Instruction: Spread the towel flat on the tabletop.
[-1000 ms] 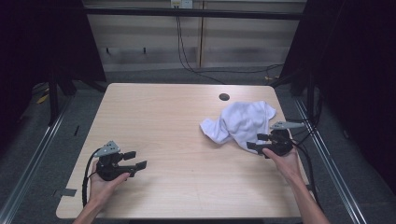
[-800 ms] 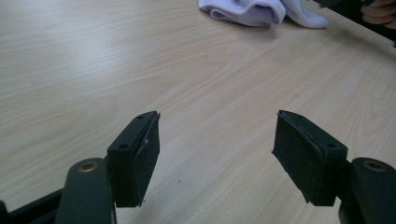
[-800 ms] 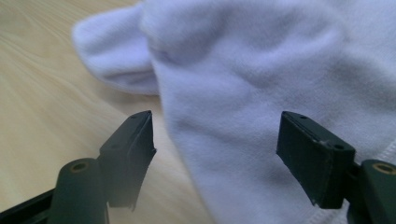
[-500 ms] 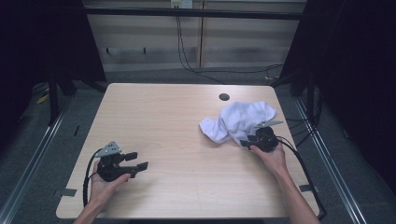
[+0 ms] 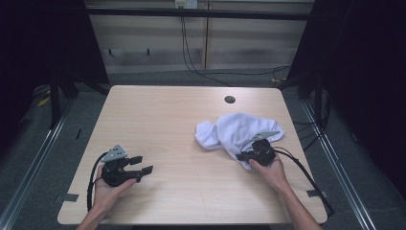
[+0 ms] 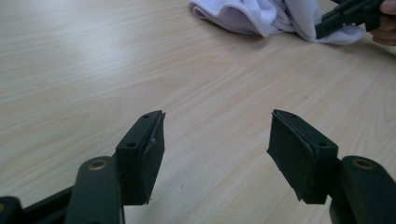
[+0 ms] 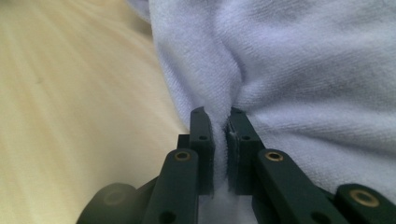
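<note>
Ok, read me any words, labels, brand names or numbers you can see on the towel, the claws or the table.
None can be read.
White towel: plain cloth, no tag or print in sight.
Left claw and right claw: plain black jaws with brass rivets, no markings.
Wooden table: bare wood grain and one dark round hole, no sticker or sign.
</note>
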